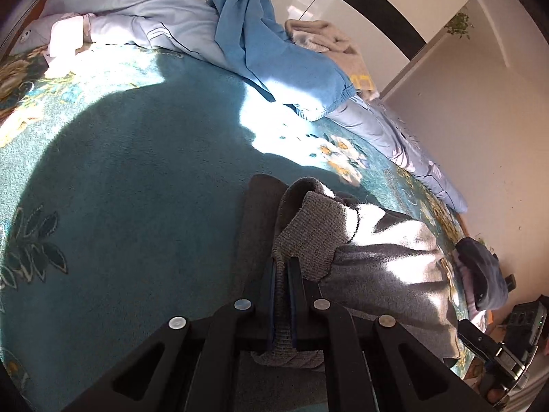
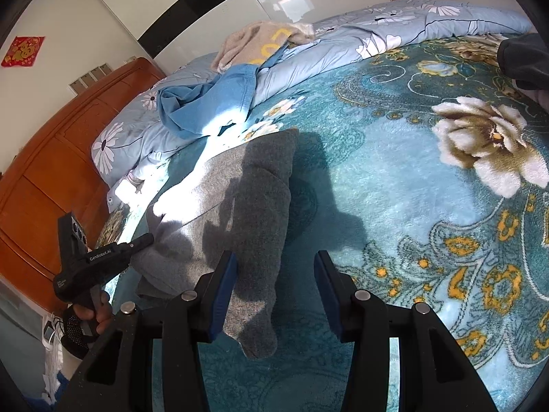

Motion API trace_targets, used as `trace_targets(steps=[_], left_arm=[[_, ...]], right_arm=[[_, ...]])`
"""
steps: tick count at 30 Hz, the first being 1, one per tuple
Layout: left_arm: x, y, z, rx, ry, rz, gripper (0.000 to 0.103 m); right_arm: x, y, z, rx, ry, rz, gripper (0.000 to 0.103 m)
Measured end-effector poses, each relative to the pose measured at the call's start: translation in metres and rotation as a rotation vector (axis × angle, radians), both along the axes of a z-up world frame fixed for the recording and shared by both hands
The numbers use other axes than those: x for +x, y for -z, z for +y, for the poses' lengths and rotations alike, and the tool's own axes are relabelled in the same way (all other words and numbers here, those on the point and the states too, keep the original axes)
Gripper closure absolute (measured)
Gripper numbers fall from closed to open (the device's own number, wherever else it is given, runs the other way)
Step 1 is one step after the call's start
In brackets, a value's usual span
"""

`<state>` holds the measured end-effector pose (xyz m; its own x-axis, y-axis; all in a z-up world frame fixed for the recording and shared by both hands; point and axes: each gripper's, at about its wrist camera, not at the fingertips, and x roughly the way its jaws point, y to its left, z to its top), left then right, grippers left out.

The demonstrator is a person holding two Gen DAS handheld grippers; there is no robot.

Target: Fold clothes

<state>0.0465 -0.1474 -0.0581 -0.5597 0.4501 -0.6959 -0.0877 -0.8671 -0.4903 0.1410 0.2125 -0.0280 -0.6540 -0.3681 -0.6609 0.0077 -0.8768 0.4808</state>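
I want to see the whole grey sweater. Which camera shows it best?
The right wrist view: the grey sweater lies spread on the teal blanket, nearly all visible. The left wrist view shows only a bunched part clamped in the left gripper.

One grey garment (image 2: 240, 206), one blue garment (image 2: 209, 106), one beige garment (image 2: 254, 44), two tools.

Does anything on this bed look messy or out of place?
Yes. A blue garment lies crumpled over the quilt edge, and a beige one is heaped behind it. The grey sweater is only half folded, its cuff pinched in the left tool.
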Motion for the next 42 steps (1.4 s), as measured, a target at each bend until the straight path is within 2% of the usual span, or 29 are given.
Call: trace_targets(steps=[3, 8, 11, 15, 21, 23, 26, 28, 32, 35, 42], left_arm=[[0.001, -0.009, 0.008, -0.034, 0.024, 0.010, 0.095], [0.002, -0.045, 0.020, -0.027, 0.065, 0.093, 0.091], [0.001, -0.064, 0.030, -0.028, 0.098, 0.140, 0.080], [-0.004, -0.062, 0.048, -0.072, 0.133, 0.140, 0.076], [0.008, -0.073, 0.044, -0.044, 0.119, 0.188, 0.076], [0.012, -0.080, 0.042, -0.038, 0.105, 0.210, 0.071], [0.016, -0.088, 0.042, -0.026, 0.100, 0.238, 0.069], [0.017, -0.089, 0.051, -0.027, 0.139, 0.251, 0.058], [0.007, -0.064, 0.074, -0.070, 0.201, 0.161, 0.055], [0.003, -0.043, 0.069, -0.110, 0.162, 0.108, 0.055], [0.001, -0.008, 0.037, -0.115, 0.071, 0.004, 0.055]], right_arm=[[-0.004, -0.007, -0.004, 0.014, -0.019, 0.023, 0.055], [-0.021, -0.024, -0.016, 0.080, -0.082, 0.057, 0.055], [-0.036, -0.025, -0.023, 0.110, -0.118, 0.054, 0.055], [-0.053, -0.022, -0.033, 0.119, -0.158, 0.041, 0.055], [-0.067, -0.005, -0.041, 0.133, -0.182, -0.014, 0.055], [-0.067, -0.002, -0.044, 0.147, -0.187, -0.016, 0.055], [-0.065, -0.006, -0.042, 0.139, -0.184, -0.009, 0.054], [-0.064, -0.007, -0.041, 0.134, -0.180, -0.009, 0.054], [-0.058, -0.012, -0.038, 0.119, -0.174, 0.005, 0.054], [-0.052, -0.013, -0.037, 0.112, -0.185, 0.005, 0.054], [-0.051, 0.005, -0.036, 0.100, -0.176, -0.033, 0.051]])
